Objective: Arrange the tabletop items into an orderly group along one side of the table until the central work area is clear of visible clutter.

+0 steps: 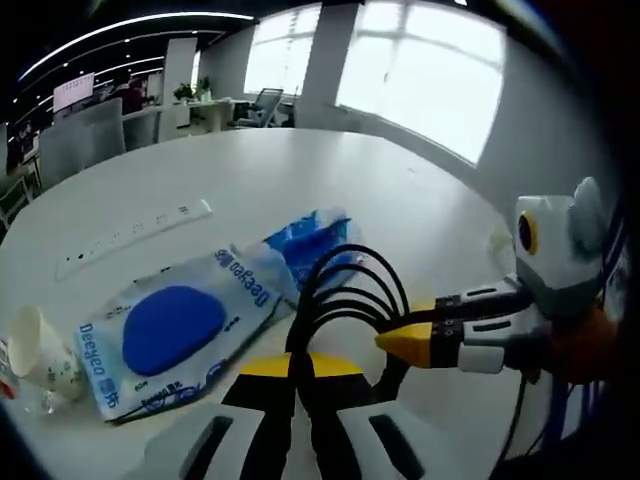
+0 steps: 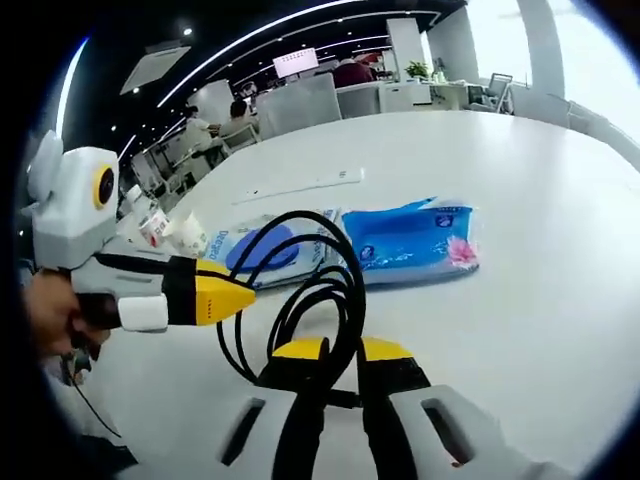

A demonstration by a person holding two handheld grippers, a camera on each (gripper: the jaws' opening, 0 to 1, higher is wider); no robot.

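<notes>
Both tongs are clenched on one coiled black cable (image 1: pixel 345 290). In the left gripper view, the left gripper (image 1: pixel 300 375) pinches the loops at 6 o'clock, and the right gripper (image 1: pixel 410 342) reaches in from 3 o'clock. On the white table (image 1: pixel 300 170) a white-and-blue pouch (image 1: pixel 175 330) lies at 8 o'clock, touching a blue wipes pack (image 1: pixel 305 240). A paper cup (image 1: pixel 40 350) lies at 9 o'clock.

In the right gripper view, the right gripper (image 2: pixel 340 365) grips the cable (image 2: pixel 300 290) at 6 o'clock; the left gripper (image 2: pixel 225 297) enters from 9 o'clock.

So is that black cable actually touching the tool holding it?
Touching. In the right gripper view the black cable runs down between the right tool's closed yellow-tipped jaws, pinched there with no gap visible.
</notes>
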